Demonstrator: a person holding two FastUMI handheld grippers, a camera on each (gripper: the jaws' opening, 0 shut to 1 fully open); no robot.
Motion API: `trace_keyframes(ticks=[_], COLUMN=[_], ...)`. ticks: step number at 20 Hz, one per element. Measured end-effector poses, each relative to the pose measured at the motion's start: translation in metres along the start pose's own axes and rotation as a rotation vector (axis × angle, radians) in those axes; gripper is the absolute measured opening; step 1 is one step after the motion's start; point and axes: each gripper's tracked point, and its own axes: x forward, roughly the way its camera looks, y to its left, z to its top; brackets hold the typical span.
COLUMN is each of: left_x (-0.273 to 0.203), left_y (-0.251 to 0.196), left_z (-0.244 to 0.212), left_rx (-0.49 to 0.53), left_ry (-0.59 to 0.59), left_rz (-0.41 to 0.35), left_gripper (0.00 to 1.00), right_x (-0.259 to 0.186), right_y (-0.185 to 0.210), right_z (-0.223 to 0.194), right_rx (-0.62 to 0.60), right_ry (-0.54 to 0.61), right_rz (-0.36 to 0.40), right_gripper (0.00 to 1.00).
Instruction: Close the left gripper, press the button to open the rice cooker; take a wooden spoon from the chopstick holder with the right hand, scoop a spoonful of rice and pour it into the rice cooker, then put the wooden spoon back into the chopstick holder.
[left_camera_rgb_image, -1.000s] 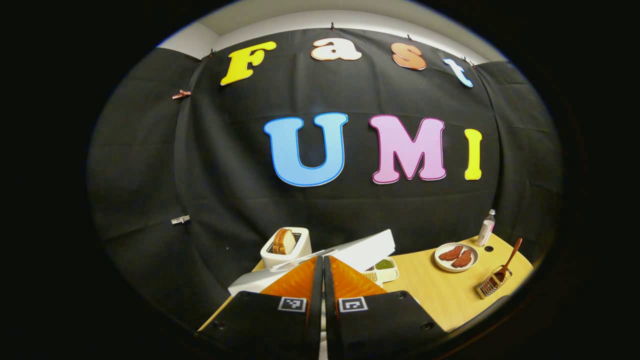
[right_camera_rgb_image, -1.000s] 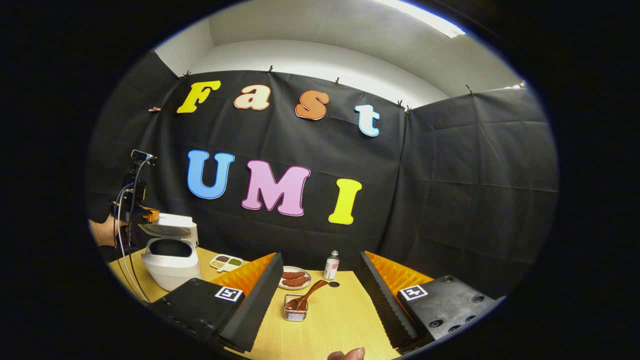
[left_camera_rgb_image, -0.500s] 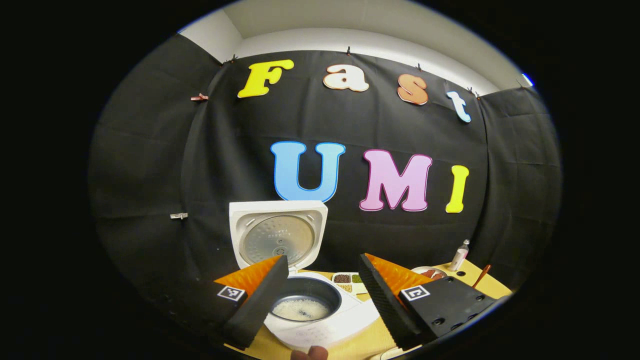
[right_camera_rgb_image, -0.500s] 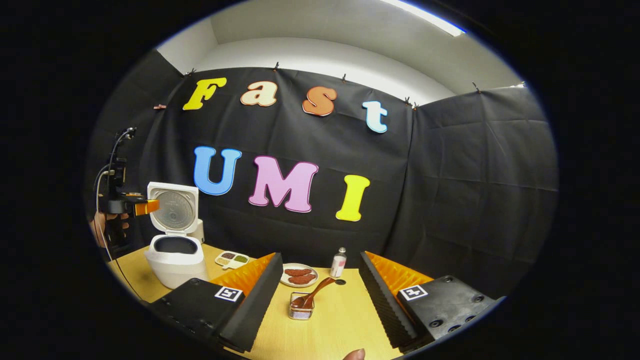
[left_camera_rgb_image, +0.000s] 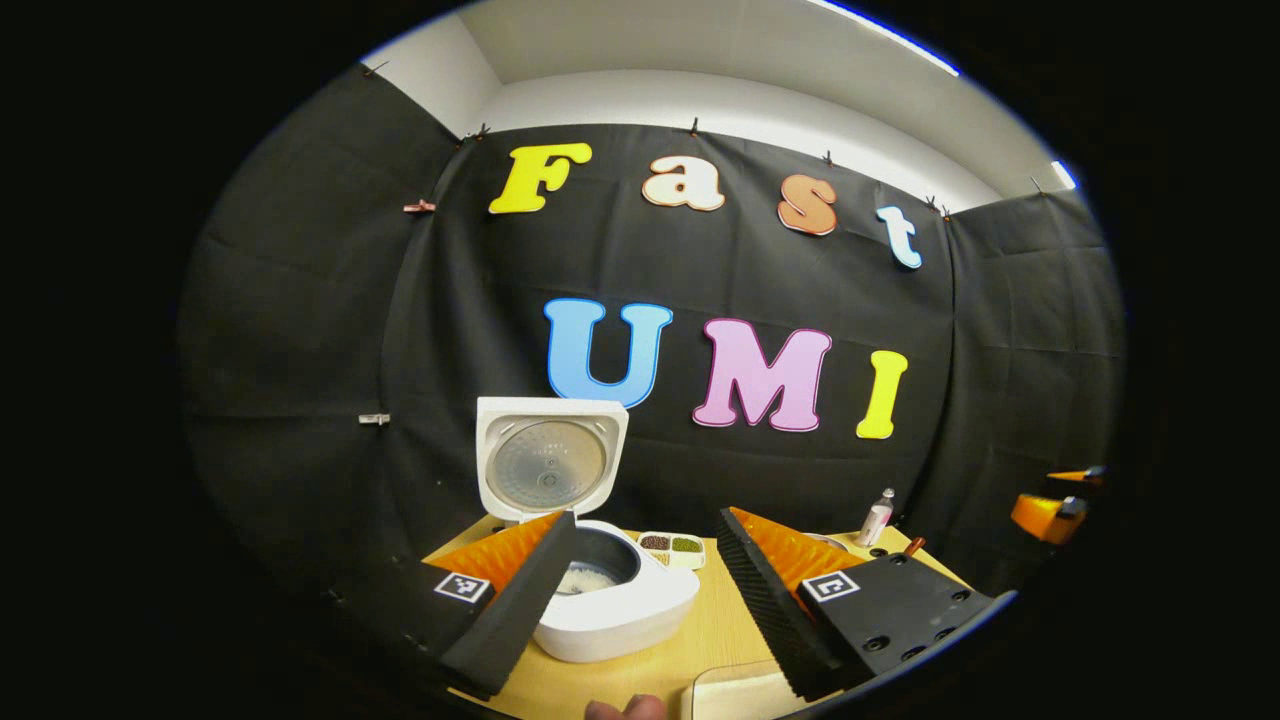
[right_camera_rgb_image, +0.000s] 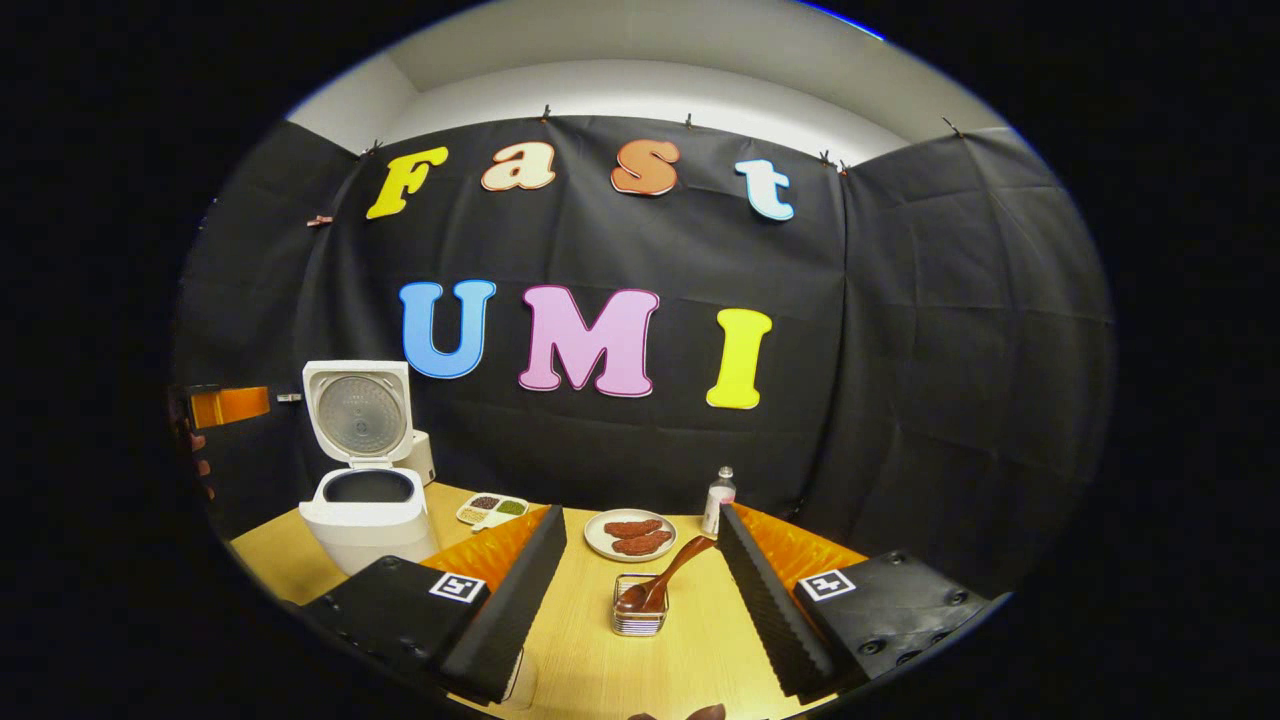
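Both grippers stand open: the right gripper (right_camera_rgb_image: 640, 590) frames the wooden spoon (right_camera_rgb_image: 665, 578) leaning in the chopstick holder (right_camera_rgb_image: 640, 618) (no contact), the left gripper (left_camera_rgb_image: 645, 585) hangs before the rice cooker (left_camera_rgb_image: 610, 600), lid up, rice inside.

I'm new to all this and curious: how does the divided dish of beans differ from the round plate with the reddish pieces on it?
The divided dish is oblong, split into compartments of dark, green and pale grains; the round plate is one open surface with two reddish-brown pieces. The divided dish sits next to the rice cooker; the round plate sits behind the chopstick holder, near the small bottle. Both are pale and lie flat on the wooden table.
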Motion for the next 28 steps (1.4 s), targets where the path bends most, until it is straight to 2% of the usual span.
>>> trace_keyframes(ticks=[2,6,9,12,19,21,23,26,28], left_x=[-0.011,-0.032,-0.041,-0.044,-0.051,-0.053,-0.054,-0.053,-0.052], left_y=[0.0,-0.013,-0.017,-0.021,-0.011,-0.008,-0.008,-0.002,0.001], left_z=[-0.007,-0.02,-0.031,-0.042,-0.067,-0.075,-0.083,-0.088,-0.088], left_rx=[0.021,0.034,0.039,0.052,0.078,0.084,0.07,0.044,0.027], left_ry=[0.012,0.04,0.066,0.077,0.12,0.142,0.167,0.183,0.189], left_rz=[0.026,0.033,0.051,0.068,0.142,0.163,0.168,0.187,0.198], left_gripper=[0.97,0.97,0.97,0.97,0.97,0.97,0.98,0.97,0.97], right_x=[0.021,0.066,0.104,0.136,0.21,0.223,0.234,0.249,0.251], right_y=[-0.007,-0.028,-0.041,-0.04,-0.044,-0.042,-0.045,-0.04,-0.032], right_z=[-0.024,-0.077,-0.119,-0.156,-0.237,-0.25,-0.248,-0.254,-0.254], right_rx=[0.008,0.088,0.093,0.106,0.144,0.175,0.194,0.285,0.367], right_ry=[0.025,0.098,0.156,0.209,0.318,0.325,0.302,0.331,0.359], right_rz=[0.004,-0.007,-0.006,0.026,0.039,0.048,0.044,0.055,0.079], right_gripper=[0.98,0.98,0.98,0.98,0.99,0.98,0.81,0.38,0.25])
